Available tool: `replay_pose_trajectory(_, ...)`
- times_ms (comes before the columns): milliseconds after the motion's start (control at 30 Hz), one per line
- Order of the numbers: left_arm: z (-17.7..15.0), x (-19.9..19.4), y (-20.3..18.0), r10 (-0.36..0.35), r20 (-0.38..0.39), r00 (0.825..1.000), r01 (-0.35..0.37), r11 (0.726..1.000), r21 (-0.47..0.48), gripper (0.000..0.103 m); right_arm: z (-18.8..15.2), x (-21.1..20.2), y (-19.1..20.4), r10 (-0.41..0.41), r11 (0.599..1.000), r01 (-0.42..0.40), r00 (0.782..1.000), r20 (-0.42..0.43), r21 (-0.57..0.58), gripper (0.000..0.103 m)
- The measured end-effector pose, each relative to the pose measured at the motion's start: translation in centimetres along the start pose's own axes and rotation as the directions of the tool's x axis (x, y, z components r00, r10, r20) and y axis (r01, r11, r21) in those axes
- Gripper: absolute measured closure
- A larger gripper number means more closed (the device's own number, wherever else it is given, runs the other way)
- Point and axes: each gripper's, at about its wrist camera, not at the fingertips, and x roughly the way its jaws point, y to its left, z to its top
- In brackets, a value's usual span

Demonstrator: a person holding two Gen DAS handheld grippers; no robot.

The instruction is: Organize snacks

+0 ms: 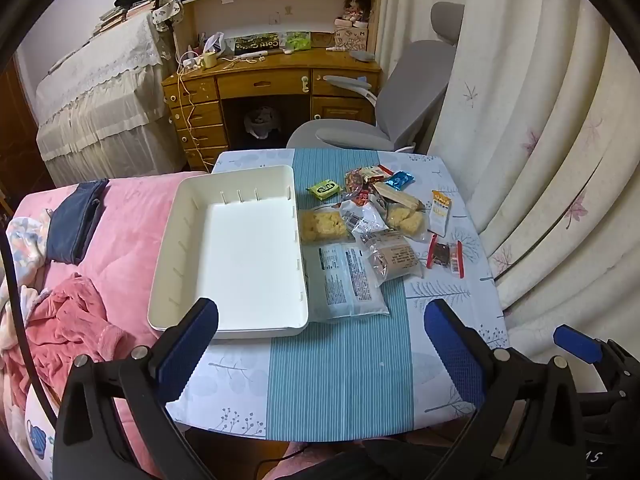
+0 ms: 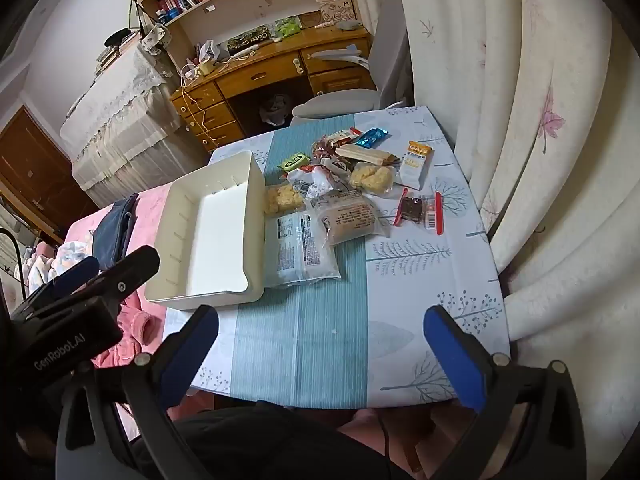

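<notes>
Ahead of my left gripper, whose blue-padded jaws stand wide apart with nothing between them, the empty white rectangular plastic tray sits just beyond the left finger on the counter, which wears a blue striped cloth. To the right of the tray lies the loose heap of wrapped snacks. My right gripper is likewise spread and empty, hovering over the near edge of the counter, snacks well ahead of it.

Handling, as I judge it: all packets look light, their film slick and crinkly. The large pale flat pouch, nearest, touching the tray wall, seems soft; I would pinch it across a sealed end. The clear-wrapped puffed cakes look brittle, so grip the wrapper's seam, not the body. The red-edged clear packet lies apart, easiest to take cleanly.
</notes>
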Motion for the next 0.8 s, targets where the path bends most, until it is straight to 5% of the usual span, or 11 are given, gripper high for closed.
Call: replay_pose_trajectory(800,0.47,-0.06,-0.68,0.004,0.003,1.0,-0.004,1.0,0.011,0.001,-0.15,0.02,0.22,-0.014,1.0,0.014,1.0,0.001,-0.009,0.0)
